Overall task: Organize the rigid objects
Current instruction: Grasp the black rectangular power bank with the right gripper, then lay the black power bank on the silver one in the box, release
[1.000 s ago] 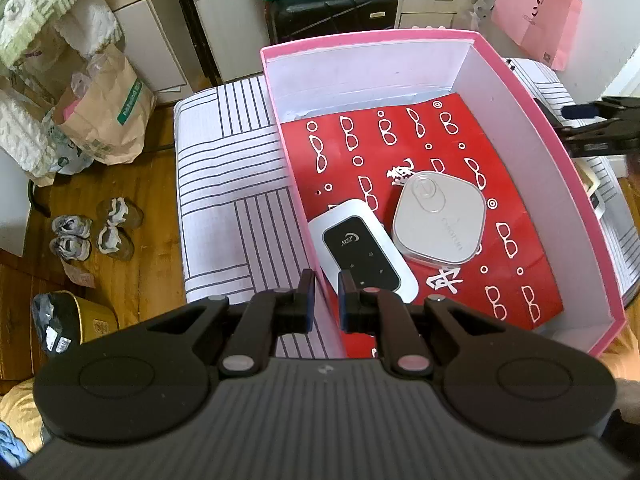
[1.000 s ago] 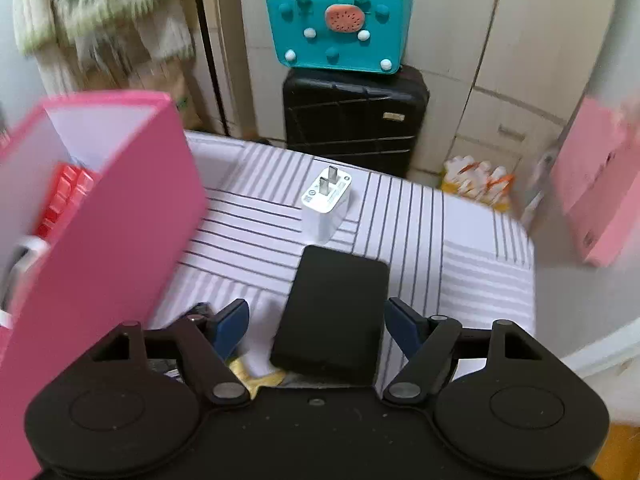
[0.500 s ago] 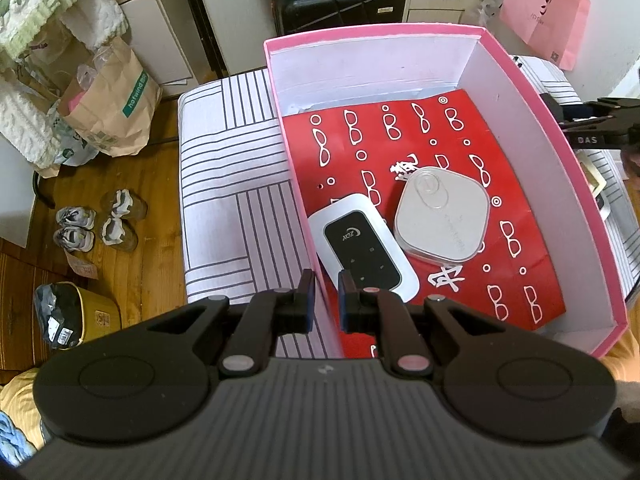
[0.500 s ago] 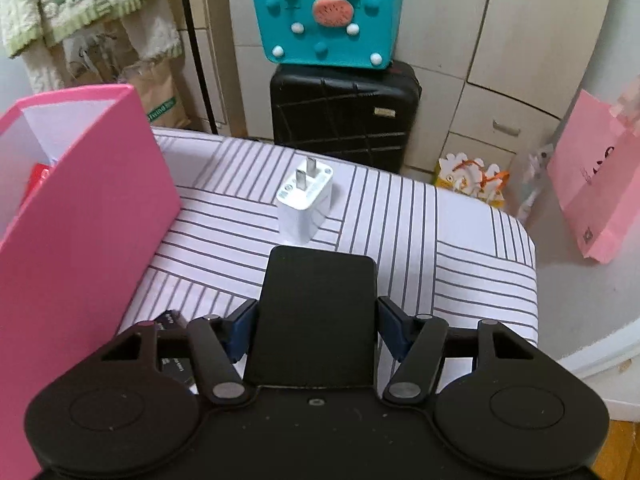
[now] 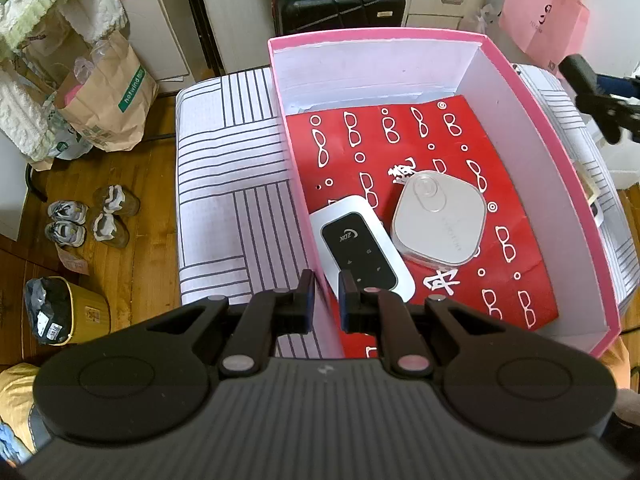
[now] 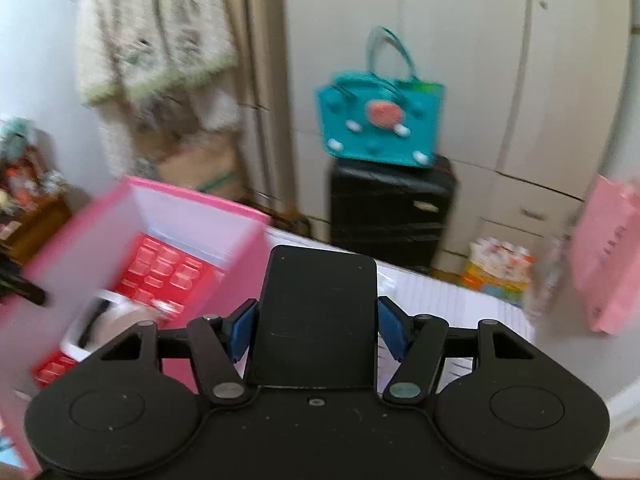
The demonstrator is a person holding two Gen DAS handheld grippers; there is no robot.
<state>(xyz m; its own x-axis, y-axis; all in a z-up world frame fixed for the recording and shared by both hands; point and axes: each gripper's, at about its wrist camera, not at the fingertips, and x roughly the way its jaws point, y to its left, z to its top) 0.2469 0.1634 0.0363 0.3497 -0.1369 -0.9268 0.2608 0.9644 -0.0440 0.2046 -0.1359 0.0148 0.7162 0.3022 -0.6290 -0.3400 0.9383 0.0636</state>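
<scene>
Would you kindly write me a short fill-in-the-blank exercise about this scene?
1. The right tongs grip a flat ____ slab by its two long edges.
2. The left tongs pinch the near wall of the ____ box.
3. Inside the box, the two devices lie on a ____ printed sheet.
4. The teal bag stands on top of a black ____.

Missing words: black; pink; red; suitcase

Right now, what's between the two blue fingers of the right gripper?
A flat black slab fills the gap in the right gripper, its blue pads pressing both edges. The right wrist view shows it.
</scene>
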